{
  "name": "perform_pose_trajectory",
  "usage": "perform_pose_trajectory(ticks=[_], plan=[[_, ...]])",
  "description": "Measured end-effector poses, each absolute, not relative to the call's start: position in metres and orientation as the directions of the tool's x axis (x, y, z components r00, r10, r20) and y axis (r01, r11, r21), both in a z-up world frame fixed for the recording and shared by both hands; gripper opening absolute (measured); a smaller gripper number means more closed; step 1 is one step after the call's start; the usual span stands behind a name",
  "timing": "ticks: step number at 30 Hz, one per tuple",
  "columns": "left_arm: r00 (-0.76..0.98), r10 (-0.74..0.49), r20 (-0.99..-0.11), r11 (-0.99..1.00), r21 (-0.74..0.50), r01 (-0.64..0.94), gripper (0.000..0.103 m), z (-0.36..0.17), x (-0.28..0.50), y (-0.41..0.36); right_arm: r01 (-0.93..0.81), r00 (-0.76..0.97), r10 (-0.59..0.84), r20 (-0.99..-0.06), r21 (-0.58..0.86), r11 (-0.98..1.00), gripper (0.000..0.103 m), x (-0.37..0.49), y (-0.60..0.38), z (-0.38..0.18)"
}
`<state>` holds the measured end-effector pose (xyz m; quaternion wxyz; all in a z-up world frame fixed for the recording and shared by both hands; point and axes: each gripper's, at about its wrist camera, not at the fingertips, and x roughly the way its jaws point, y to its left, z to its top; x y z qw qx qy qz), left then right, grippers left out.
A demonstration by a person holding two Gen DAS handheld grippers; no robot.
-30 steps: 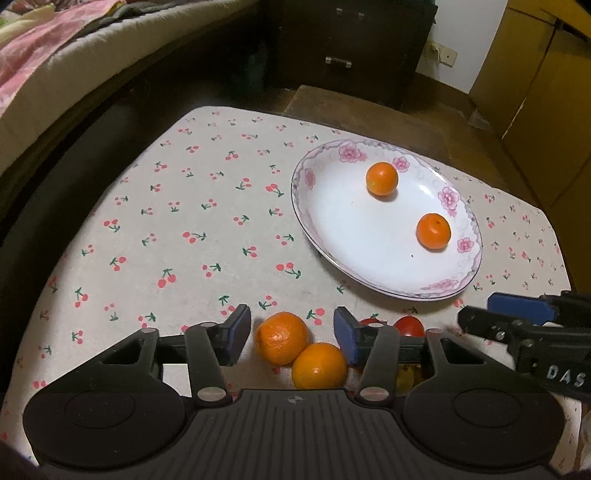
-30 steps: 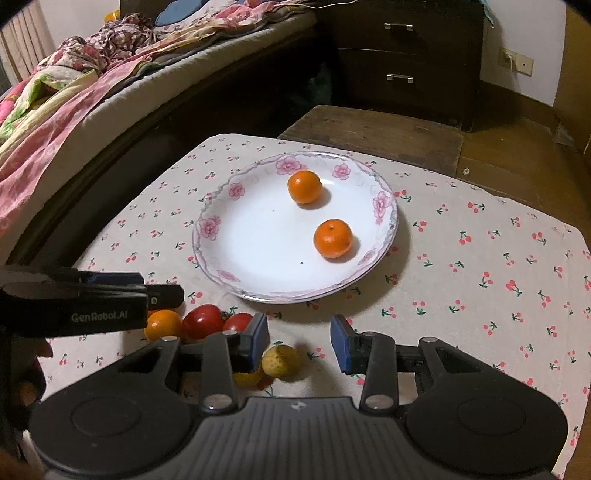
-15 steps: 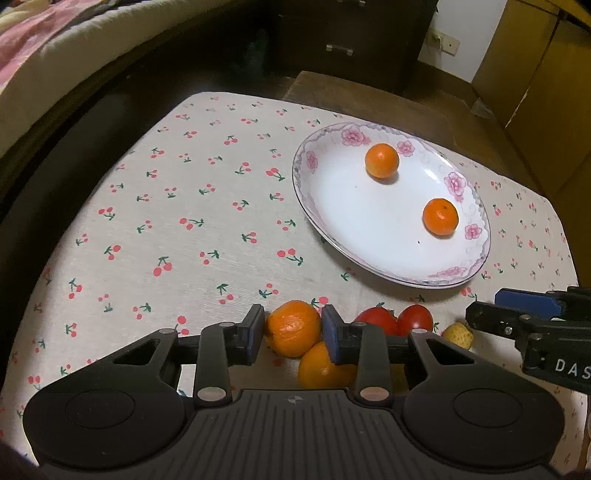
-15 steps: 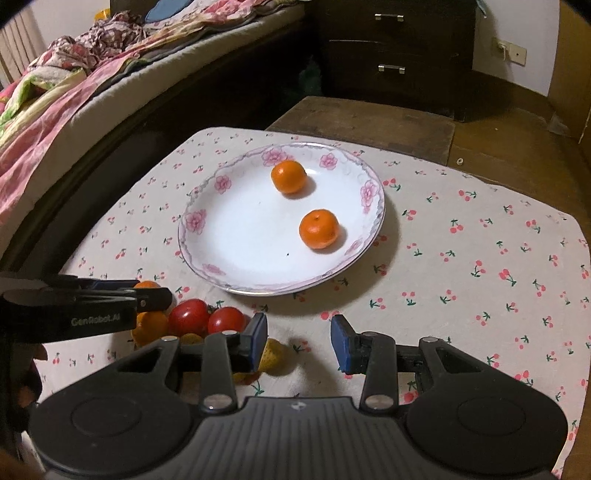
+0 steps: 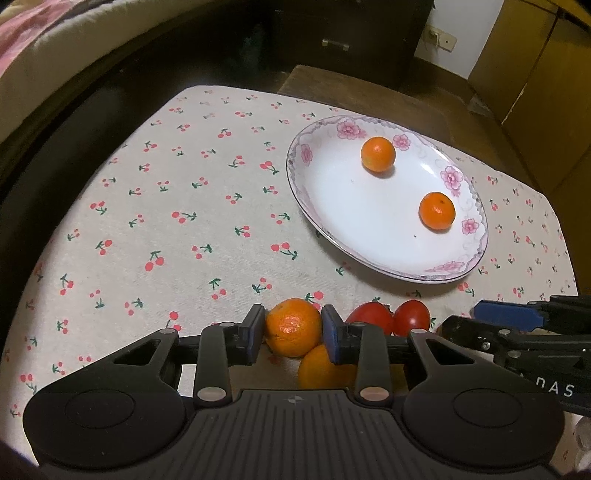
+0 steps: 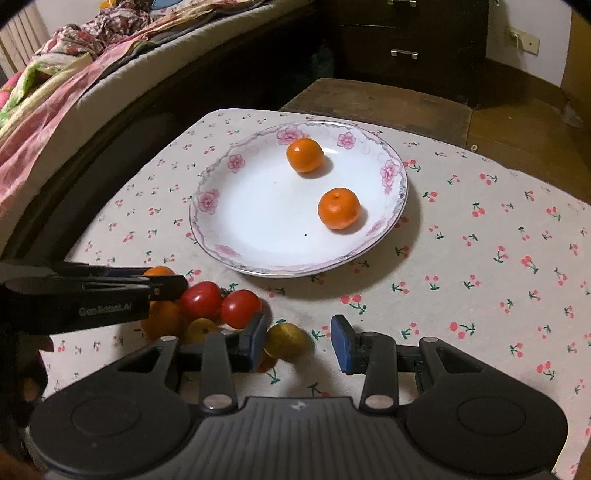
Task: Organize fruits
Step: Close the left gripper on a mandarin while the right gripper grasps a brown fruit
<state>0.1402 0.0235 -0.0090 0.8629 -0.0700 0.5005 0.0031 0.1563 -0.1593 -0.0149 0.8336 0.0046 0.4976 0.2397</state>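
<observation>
My left gripper (image 5: 293, 328) is shut on a tangerine (image 5: 293, 326) that rests on the cherry-print cloth, both blue pads pressing its sides. A second tangerine (image 5: 319, 369) lies just behind it, partly hidden by the right finger. Two red tomatoes (image 5: 369, 319) sit to its right. The flowered white plate (image 5: 343, 210) holds two tangerines (image 5: 378, 154). My right gripper (image 6: 299, 341) stands open low over the cloth, with a small yellow-green fruit (image 6: 288, 339) beside its left pad. Another yellow fruit (image 6: 201, 328) lies behind that finger, next to the tomatoes (image 6: 240, 308).
The table's far edge meets a wooden step (image 6: 376, 99) and a dark chest of drawers (image 6: 402, 33). A bed with blankets (image 6: 55, 85) runs along the left. Bare cloth (image 6: 498, 240) spreads right of the plate.
The left jaws have come together onto the tangerine, which earlier lay loose between wide-open fingers. The right gripper has hardly shifted and stays open.
</observation>
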Motion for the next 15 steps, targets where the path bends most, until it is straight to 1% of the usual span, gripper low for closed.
perform_pose_trajectory(ticks=[4, 13, 14, 15], plan=[[0.502, -0.059, -0.863, 0.993, -0.102, -0.06, 0.042, -0.0098, 0.1405, 0.0201, -0.409, 0.398, 0.398, -0.827, 0.228, 0.884, 0.037, 0.1563, -0.1541, -0.015], [0.493, -0.052, -0.868, 0.997, -0.076, -0.03, 0.042, -0.0099, 0.1411, 0.017, -0.396, 0.381, 0.416, -0.826, 0.261, 0.881, 0.037, 0.1611, -0.1544, -0.0186], [0.49, -0.054, -0.87, 0.997, -0.075, -0.024, 0.042, -0.0098, 0.1409, 0.0175, -0.402, 0.382, 0.414, -0.827, 0.255, 0.88, 0.036, 0.1601, -0.1538, -0.018], [0.489, -0.054, -0.871, 0.997, -0.074, -0.021, 0.042, -0.0098, 0.1403, 0.0178, -0.405, 0.381, 0.416, -0.826, 0.255, 0.878, 0.032, 0.1594, -0.1534, -0.0175]])
